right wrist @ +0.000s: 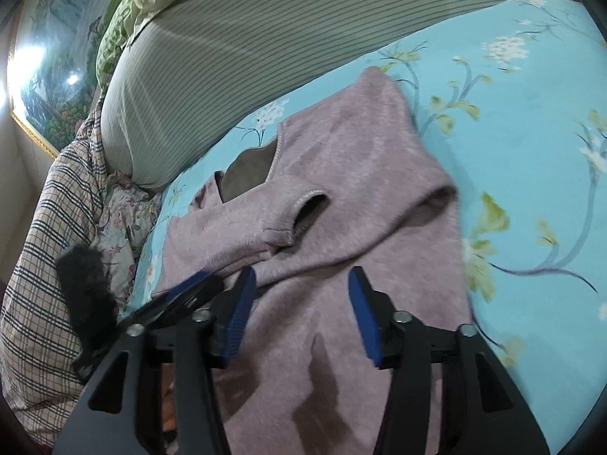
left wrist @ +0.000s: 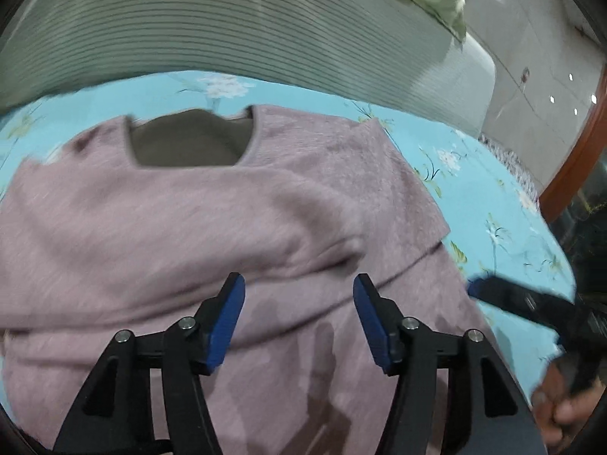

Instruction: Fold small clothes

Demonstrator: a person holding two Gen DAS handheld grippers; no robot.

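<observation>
Your left gripper (left wrist: pixel 299 284) hangs above the lower half of the fuzzy mauve-pink knit sweater (left wrist: pixel 212 227), its blue-padded jaws spread wide with nothing between them. The sweater lies flat on the turquoise bedsheet printed with white flowers (left wrist: pixel 489 189), its neckline pointing away from you and showing a grey inner lining. A fold ridge runs across the fabric just ahead of your left fingertips.

Your right gripper (right wrist: pixel 302 278) is likewise spread apart and empty, poised over the same sweater (right wrist: pixel 341 174) near its lower right part. From this side, one sleeve lies folded across the chest, its cuff opening (right wrist: pixel 309 210) facing you just beyond the fingertips. The sheet (right wrist: pixel 531 151) shows to the right of the garment.

Behind the sweater sits a large grey pillow with thin dark stripes (left wrist: pixel 227 26); a plaid checked blanket (right wrist: pixel 41 227) bunches at the left of the right-wrist view, with a black furry object (right wrist: pixel 85 288) on it that you cannot identify.

Both views are motion-blurred. The sweater's hem is cut off behind the gripper bodies, so you cannot tell where it ends. In the left-wrist view the other gripper appears only as a dark blurred shape at the right edge; in the right-wrist view the left one is a smeared blue-and-black streak beside your left finger.
</observation>
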